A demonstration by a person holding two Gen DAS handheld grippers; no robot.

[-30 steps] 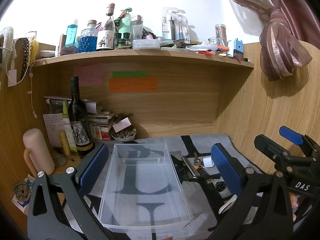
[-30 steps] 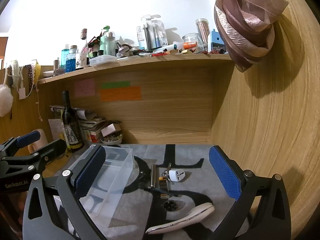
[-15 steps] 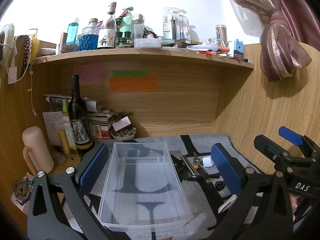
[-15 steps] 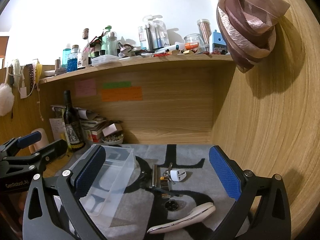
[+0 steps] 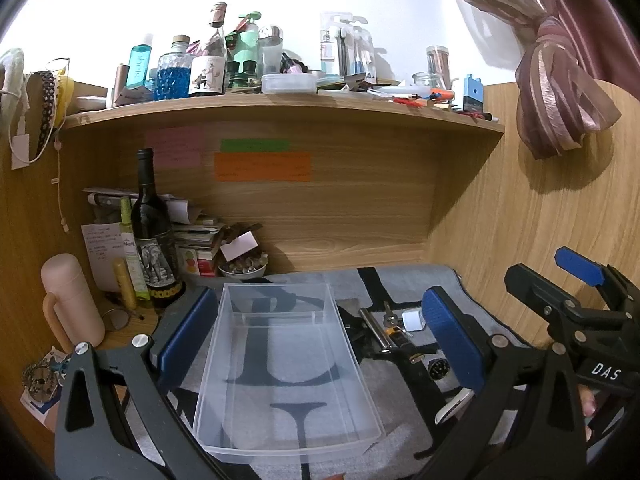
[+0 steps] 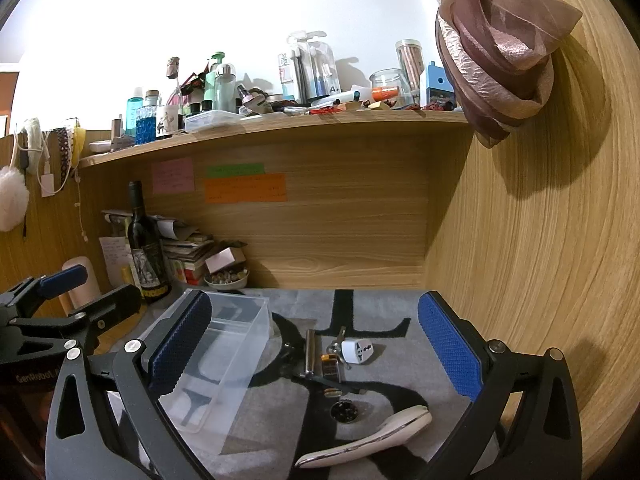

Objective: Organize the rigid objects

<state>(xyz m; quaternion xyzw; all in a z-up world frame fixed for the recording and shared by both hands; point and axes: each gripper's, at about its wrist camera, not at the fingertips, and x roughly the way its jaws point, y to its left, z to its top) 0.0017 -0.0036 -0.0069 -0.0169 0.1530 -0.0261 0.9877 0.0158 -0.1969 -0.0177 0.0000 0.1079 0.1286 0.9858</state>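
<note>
Room is tight: the wooden wall (image 6: 540, 260) hems my right side, and clutter with one wine bottle (image 5: 154, 236) crowds the back left. My left gripper (image 5: 320, 340) hangs with fingers wide apart around one clear bin (image 5: 288, 368), touching nothing. My right gripper (image 6: 316, 356) is likewise spread and empty over the grey mat (image 6: 384, 312), where one white adapter (image 6: 358, 352), one metal cylinder (image 6: 310, 350), one round dark piece (image 6: 344, 411) and one white handle (image 6: 372, 434) lie beside the bin. Smaller bits near the adapter are hard to make out.
</note>
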